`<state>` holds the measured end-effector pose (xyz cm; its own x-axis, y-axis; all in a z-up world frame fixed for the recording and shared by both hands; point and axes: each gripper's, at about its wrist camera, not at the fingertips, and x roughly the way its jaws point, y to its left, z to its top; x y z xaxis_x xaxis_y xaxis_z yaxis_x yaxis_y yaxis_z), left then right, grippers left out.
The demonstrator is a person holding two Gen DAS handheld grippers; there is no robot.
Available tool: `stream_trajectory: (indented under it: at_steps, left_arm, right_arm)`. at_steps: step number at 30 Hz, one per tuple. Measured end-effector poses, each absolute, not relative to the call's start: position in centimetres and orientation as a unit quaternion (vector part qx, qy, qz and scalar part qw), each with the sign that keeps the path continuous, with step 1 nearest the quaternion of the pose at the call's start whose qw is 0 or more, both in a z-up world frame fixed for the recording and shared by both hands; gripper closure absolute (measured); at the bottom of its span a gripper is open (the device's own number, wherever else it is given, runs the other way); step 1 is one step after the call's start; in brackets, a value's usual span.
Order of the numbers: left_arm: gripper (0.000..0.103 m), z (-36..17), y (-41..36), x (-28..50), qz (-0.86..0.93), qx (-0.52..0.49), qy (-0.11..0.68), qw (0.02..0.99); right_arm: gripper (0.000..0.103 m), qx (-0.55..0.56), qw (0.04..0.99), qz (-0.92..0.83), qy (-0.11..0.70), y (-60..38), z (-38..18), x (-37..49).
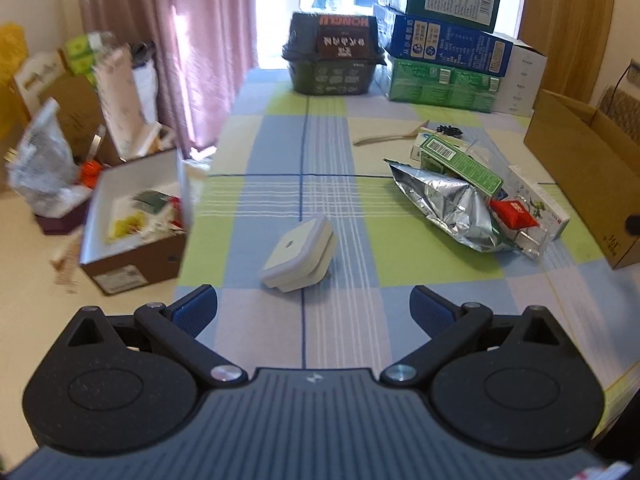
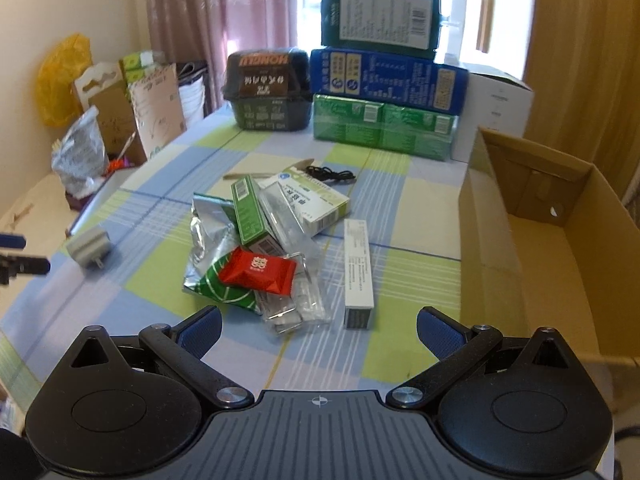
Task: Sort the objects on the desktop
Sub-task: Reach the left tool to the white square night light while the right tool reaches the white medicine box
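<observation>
A white plug adapter lies alone on the checked tablecloth, just ahead of my open, empty left gripper; it also shows in the right wrist view. A heap lies to its right: silver foil bag, green box, red packet, long white box, white medicine box, clear plastic packets. My right gripper is open and empty, just short of the heap. The left gripper's fingertips show at the left edge of the right wrist view.
An open cardboard box stands at the table's right. Stacked green and blue cartons and a dark container stand at the back. A wooden spoon and black cable lie behind the heap. A box with items sits off the left edge.
</observation>
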<state>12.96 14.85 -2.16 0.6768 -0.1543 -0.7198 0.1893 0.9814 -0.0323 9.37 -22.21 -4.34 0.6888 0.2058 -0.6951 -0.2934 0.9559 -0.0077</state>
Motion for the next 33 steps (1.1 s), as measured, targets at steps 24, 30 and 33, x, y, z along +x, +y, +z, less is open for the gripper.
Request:
stream_trajectory:
  at_steps: [24, 30, 33]
  left_arm:
    - [0.032, -8.2, 16.5, 23.6, -0.17, -0.029, 0.48, 0.86]
    - [0.043, -8.3, 15.0, 23.1, -0.169, -0.024, 0.485, 0.858]
    - [0.044, -7.8, 13.6, 22.6, -0.177, -0.03, 0.475, 0.862]
  right_arm:
    - [0.023, -0.086, 0.91, 0.134, 0.383, -22.8, -10.2, 15.7]
    - [0.035, -0.08, 0.91, 0.126, 0.388, -23.4, -10.7, 16.5]
    - [0.04, -0.076, 0.911, 0.121, 0.387, -23.6, -10.8, 17.0]
